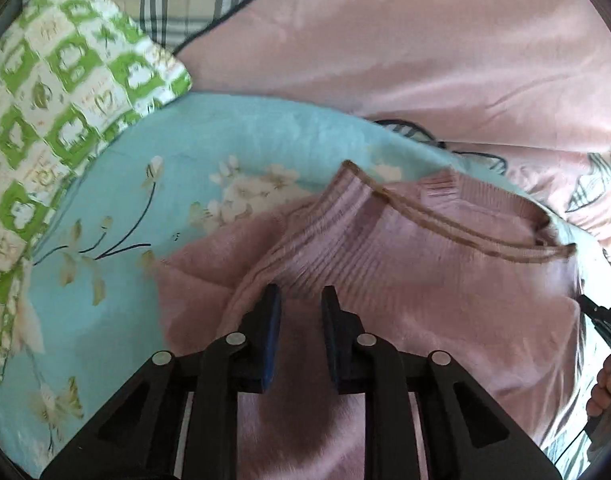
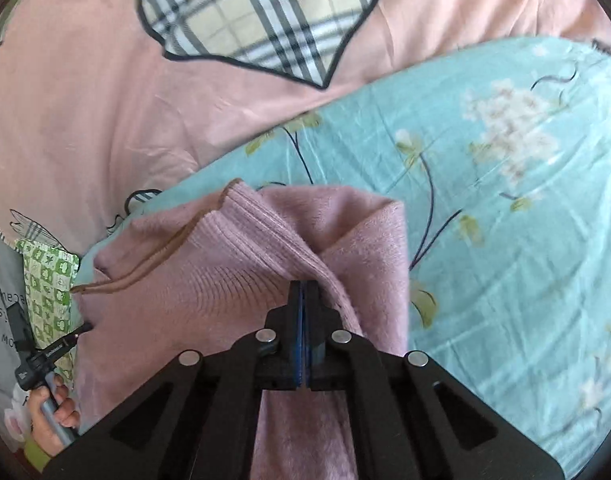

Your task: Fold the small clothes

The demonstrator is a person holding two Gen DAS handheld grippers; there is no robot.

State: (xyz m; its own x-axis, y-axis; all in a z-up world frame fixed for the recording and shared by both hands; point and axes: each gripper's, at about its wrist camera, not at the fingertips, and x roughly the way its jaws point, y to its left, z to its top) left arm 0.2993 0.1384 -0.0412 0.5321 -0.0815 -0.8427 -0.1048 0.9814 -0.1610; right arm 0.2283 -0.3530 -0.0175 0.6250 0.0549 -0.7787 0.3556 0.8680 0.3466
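Observation:
A pink fleece garment with a ribbed, brown-edged band lies bunched on a light blue floral sheet. My left gripper has a thick fold of the ribbed band pinched between its narrowly spread fingers. In the right wrist view the same garment shows, and my right gripper is shut tight on another fold of the ribbing, with fabric draped down its right side. Each gripper appears at the edge of the other's view: the right gripper and the left gripper, both at the garment's edge.
A green and white checkered pillow lies to the left on the blue sheet. Behind is a pink duvet with a plaid heart patch. A person's hand holds the left gripper's handle.

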